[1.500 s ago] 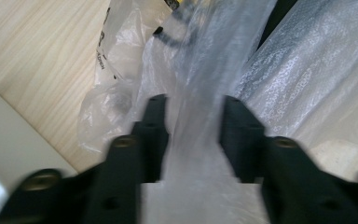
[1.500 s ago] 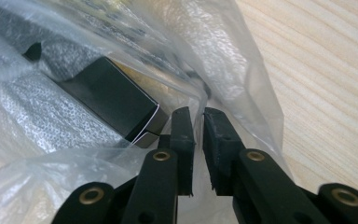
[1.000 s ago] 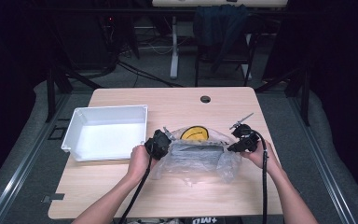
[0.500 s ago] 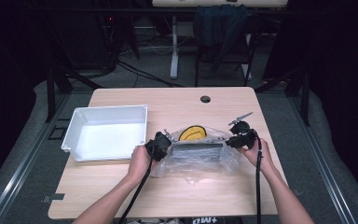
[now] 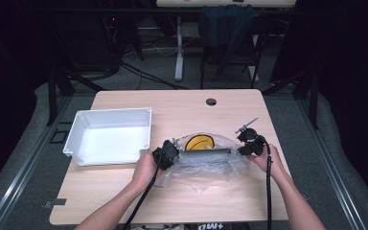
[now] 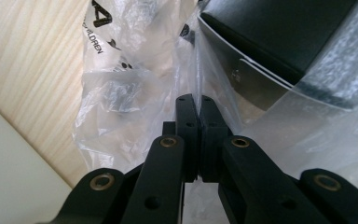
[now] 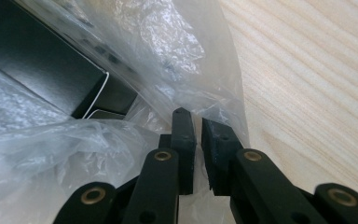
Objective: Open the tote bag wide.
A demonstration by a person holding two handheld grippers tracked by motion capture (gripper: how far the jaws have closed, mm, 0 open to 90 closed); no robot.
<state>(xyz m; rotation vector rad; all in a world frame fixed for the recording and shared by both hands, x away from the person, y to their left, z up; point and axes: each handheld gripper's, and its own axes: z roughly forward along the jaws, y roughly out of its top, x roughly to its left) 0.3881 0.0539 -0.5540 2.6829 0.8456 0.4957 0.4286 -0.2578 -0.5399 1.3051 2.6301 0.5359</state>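
Observation:
A crumpled clear plastic bag lies on the wooden table in front of the person, with a long dark box inside it. A round yellow thing shows at the bag's far side. My left gripper is shut on the film at the bag's left end, and its pads meet on the plastic beside the box. My right gripper is at the bag's right end. Its jaws have just been closing and now pinch a fold of film near the box's corner.
A white rectangular tray stands at the left of the table, close to my left hand. A small round hole sits near the table's far edge. Bare wood lies behind the bag and to its right.
The right hand has edged slightly to the left at the bag's right end. The left hand and the bag's left end have stayed put.

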